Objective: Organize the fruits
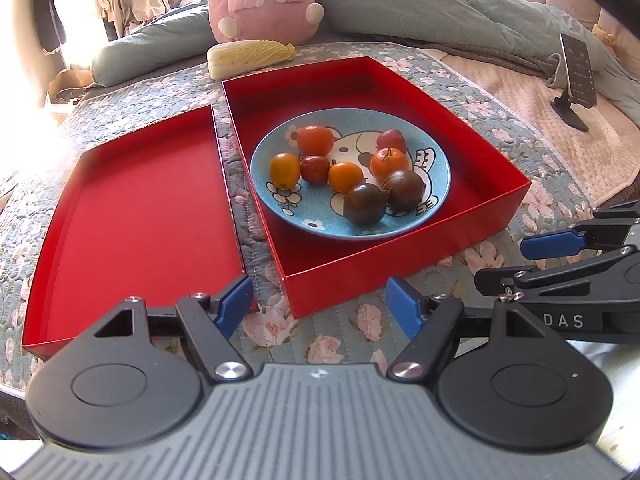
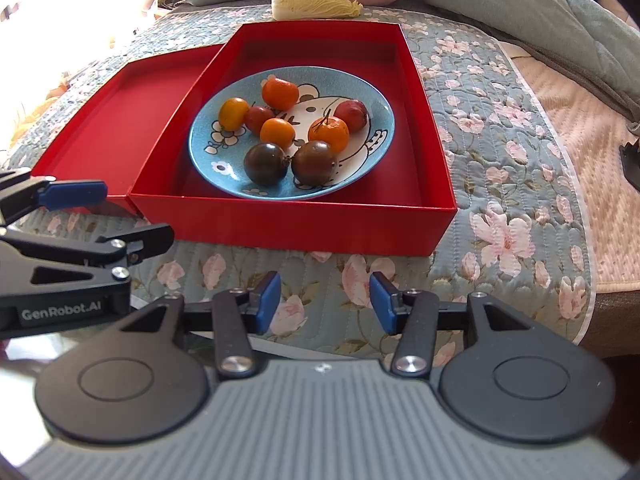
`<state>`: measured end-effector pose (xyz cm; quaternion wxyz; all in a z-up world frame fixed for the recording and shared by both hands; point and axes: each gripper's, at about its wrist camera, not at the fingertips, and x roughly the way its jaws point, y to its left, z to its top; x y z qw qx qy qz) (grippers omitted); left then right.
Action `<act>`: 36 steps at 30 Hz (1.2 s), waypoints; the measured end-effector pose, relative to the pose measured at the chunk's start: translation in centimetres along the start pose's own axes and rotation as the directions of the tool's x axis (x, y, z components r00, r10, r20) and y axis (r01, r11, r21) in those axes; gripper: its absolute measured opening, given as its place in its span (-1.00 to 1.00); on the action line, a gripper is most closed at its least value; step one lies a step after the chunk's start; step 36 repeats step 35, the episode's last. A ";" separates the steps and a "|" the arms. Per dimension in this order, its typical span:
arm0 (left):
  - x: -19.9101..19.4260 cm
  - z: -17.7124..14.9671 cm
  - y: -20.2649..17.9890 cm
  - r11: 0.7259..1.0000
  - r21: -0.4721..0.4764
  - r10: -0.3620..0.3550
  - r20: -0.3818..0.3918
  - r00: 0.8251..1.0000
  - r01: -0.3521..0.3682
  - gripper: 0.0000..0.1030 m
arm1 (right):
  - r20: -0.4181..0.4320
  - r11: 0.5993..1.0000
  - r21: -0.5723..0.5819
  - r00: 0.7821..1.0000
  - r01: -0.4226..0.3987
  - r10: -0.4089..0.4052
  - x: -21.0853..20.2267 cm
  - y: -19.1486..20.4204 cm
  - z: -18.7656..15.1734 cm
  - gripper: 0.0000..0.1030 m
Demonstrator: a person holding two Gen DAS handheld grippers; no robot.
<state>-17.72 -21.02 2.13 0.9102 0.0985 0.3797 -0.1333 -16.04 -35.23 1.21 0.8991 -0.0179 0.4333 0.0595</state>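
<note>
A blue cartoon plate [image 1: 320, 216] [image 2: 208, 152] sits inside a red box [image 1: 400, 268] [image 2: 304, 224]. It holds several small fruits: orange ones [image 1: 315, 140] [image 2: 280, 93], small red ones [image 1: 314, 169] [image 2: 351, 115] and two dark brown ones [image 1: 365, 204] [image 2: 266, 163]. A shallow red lid [image 1: 140, 220] [image 2: 112, 120] lies empty to the left of the box. My left gripper [image 1: 320, 308] is open and empty just before the box's near corner. My right gripper [image 2: 325, 302] is open and empty over the quilt in front of the box.
Everything rests on a floral quilt [image 1: 340, 336] [image 2: 500, 160] on a bed. A napa cabbage [image 1: 250, 58] [image 2: 316, 4] lies behind the box, with a pink plush toy [image 1: 264, 0] and grey pillows. A phone on a stand [image 1: 578, 80] is at the right.
</note>
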 end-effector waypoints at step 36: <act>-0.6 0.3 -0.1 0.999 -0.026 -0.037 0.046 0.998 0.038 0.51 | -0.001 1.000 0.004 1.000 -0.001 0.001 0.2 0.0 -0.1 0.02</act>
